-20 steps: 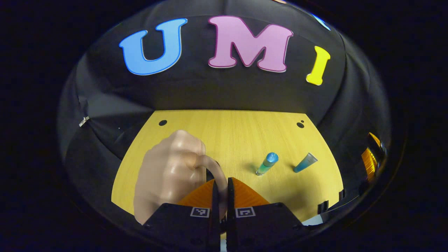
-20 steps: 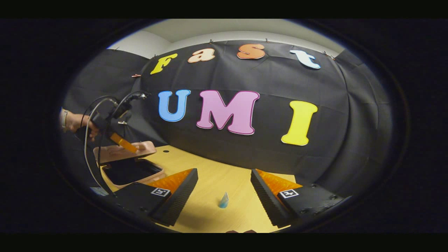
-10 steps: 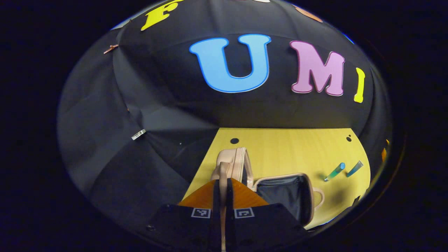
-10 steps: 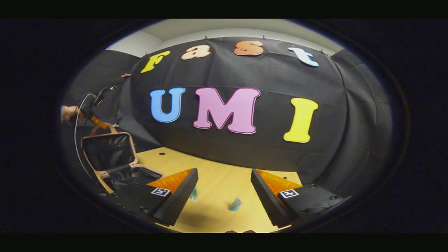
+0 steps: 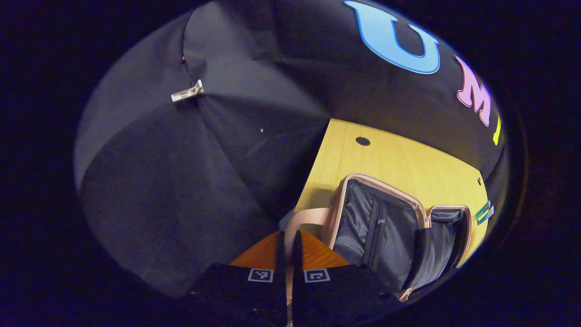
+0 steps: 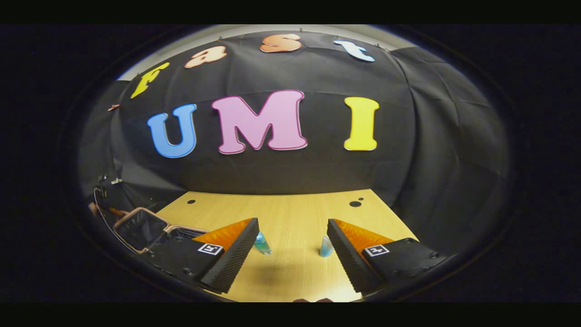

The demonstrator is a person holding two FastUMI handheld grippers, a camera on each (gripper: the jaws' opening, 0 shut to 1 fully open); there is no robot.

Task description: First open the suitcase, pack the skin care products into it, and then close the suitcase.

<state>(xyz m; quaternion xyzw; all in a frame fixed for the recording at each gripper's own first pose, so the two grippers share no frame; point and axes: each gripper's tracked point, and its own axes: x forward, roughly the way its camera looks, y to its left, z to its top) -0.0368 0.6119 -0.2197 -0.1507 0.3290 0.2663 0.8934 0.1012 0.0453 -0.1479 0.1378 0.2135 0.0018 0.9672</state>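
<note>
The pink suitcase [image 5: 399, 227] lies open on the wooden table [image 5: 390, 154], its dark-lined lid [image 5: 372, 213] folded back beside the base [image 5: 447, 236]. My left gripper [image 5: 287, 240] is shut on the pink handle [image 5: 306, 217] at the lid's edge. Two blue-green skin care tubes [image 5: 484, 212] lie beyond the case. In the right gripper view, my right gripper [image 6: 290, 247] hangs open above the table. One tube [image 6: 262, 243] lies by its left finger and another tube [image 6: 326, 246] by its right. The open suitcase [image 6: 140, 227] sits far left.
The black cloth wall rises behind the table and on its left side. Small dark holes [image 6: 355, 203] mark the tabletop near the back. A hand [image 6: 93, 208] with cables holds the left gripper at the far left. Bare wood [image 6: 290, 213] stretches ahead of the right gripper.
The left gripper swung the lid by its handle from part-raised through upright to folded back. The right gripper turned left and dipped, so both tubes now lie by its fingers.
</note>
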